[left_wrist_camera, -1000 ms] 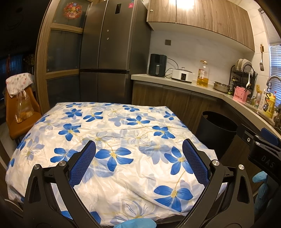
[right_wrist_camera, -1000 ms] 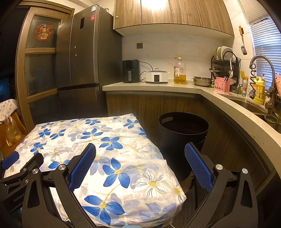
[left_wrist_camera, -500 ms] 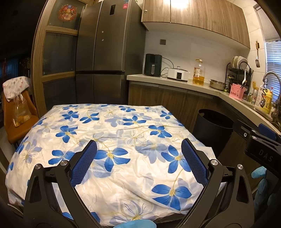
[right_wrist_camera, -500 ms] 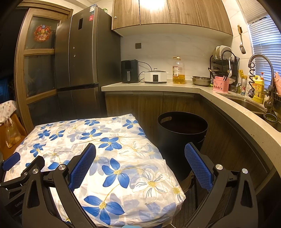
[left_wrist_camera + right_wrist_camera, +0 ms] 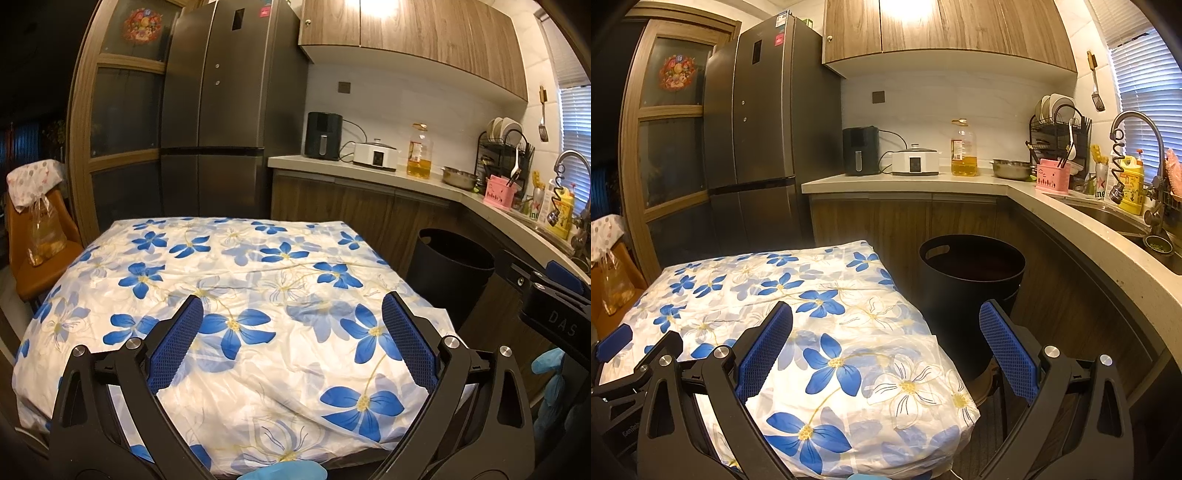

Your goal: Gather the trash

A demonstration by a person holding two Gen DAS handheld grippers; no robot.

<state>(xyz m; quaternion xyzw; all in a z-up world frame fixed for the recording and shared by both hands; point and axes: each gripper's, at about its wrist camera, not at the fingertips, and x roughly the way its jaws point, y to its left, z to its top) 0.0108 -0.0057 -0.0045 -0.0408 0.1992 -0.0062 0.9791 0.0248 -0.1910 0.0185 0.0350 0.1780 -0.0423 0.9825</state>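
Note:
A table (image 5: 229, 258) (image 5: 768, 280) under a white cloth with blue flowers fills the foreground of both views; I see no loose trash on it. A black round bin (image 5: 452, 266) (image 5: 971, 284) stands on the floor right of the table, against the lower cabinets. My left gripper (image 5: 291, 332) hovers open over the table's near half with nothing between its blue pads. My right gripper (image 5: 886, 336) is open above the table's near right corner, its right finger in front of the bin. In the left wrist view the right gripper's black body (image 5: 546, 295) shows at the right edge.
A tall dark fridge (image 5: 218, 110) stands behind the table. The L-shaped counter (image 5: 997, 184) carries an air fryer, a cooker, an oil bottle (image 5: 964, 151), a steel bowl, a dish rack and a sink with a tap. An orange chair (image 5: 37, 240) with a bag sits left.
Both views have risen and pulled back a little, so the table sits lower in frame. The jaws of both grippers stay as wide as before.

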